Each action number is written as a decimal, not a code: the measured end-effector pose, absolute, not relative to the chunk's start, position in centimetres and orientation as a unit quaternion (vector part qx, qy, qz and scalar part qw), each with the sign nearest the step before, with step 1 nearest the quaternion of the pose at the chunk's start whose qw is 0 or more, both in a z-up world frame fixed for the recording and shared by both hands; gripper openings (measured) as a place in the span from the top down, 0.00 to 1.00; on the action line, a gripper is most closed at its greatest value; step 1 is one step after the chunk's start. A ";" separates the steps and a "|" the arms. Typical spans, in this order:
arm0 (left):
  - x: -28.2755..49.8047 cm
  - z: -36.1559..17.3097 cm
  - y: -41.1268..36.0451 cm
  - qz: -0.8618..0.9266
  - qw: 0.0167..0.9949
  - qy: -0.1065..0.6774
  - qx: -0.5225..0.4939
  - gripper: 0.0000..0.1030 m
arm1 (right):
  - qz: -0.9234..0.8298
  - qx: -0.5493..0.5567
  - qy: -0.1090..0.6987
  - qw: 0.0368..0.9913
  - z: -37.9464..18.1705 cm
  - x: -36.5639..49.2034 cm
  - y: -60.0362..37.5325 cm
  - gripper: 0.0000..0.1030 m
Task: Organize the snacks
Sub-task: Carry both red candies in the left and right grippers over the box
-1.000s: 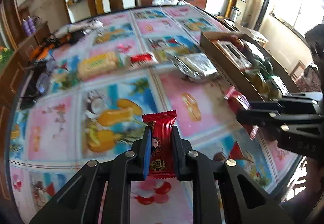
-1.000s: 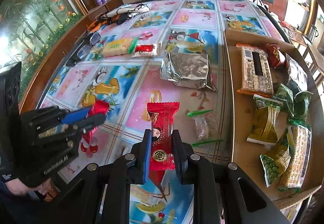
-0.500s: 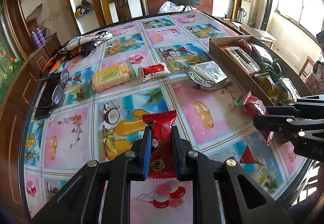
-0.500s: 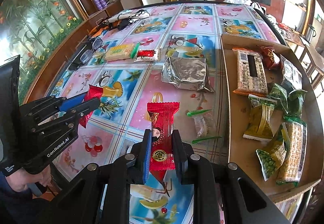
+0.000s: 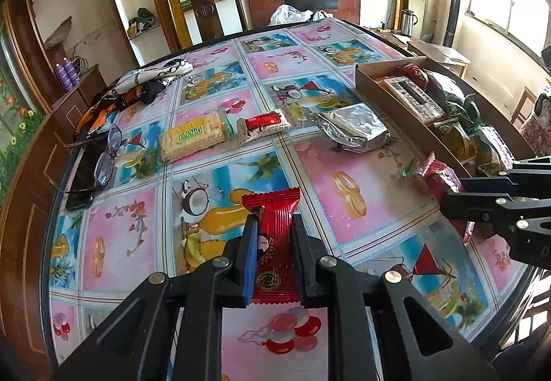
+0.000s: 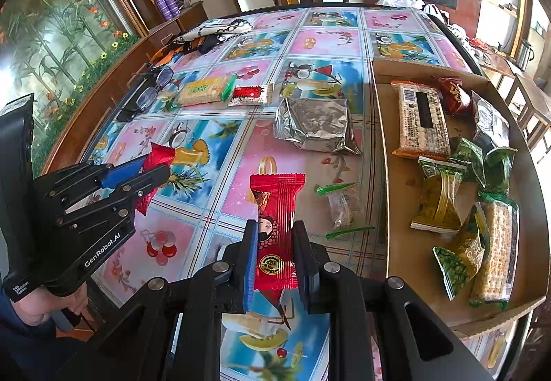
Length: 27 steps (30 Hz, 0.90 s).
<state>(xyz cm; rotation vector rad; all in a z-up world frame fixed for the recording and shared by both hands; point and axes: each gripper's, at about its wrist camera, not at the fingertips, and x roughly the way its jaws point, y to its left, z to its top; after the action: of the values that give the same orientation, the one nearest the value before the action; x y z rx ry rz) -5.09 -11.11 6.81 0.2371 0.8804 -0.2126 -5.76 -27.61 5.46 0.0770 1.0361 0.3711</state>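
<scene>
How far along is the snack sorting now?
Done: several packets lie in the cardboard tray. In hand: left gripper and right gripper each hold a red candy. Left on the table: cracker pack, red-white bar, foil bag, clear packet.

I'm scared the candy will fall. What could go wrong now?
1. Each gripper pinches a slippery red candy by its sides only, so one might slip out.
2. The cardboard tray is already crowded, so a dropped candy might bounce.
3. The clear-wrapped snack beside the tray could get knocked.
</scene>
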 end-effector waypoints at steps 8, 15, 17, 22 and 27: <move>-5.0 6.6 -12.6 -0.115 0.891 0.424 0.119 0.83 | 0.162 0.045 0.492 0.854 5.7 -6.5 -29.1 0.79; -4.9 7.0 -14.3 -0.129 0.890 0.418 0.132 0.83 | 0.148 0.059 0.484 0.860 6.3 -7.0 -30.9 0.79; -4.8 7.2 -14.9 -0.133 0.889 0.415 0.137 0.83 | 0.144 0.065 0.480 0.863 6.5 -7.2 -31.5 0.79; -4.6 7.6 -16.4 -0.142 0.888 0.411 0.150 0.83 | 0.136 0.078 0.474 0.866 6.9 -7.3 -32.9 0.79; -4.4 7.9 -17.9 -0.151 0.886 0.408 0.164 0.83 | 0.128 0.094 0.466 0.870 7.2 -7.7 -34.5 0.79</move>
<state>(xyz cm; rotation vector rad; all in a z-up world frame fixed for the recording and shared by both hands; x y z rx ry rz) -4.43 -17.93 7.93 0.3412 0.8477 -0.3140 -7.67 -34.46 7.21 0.1960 0.9752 0.2684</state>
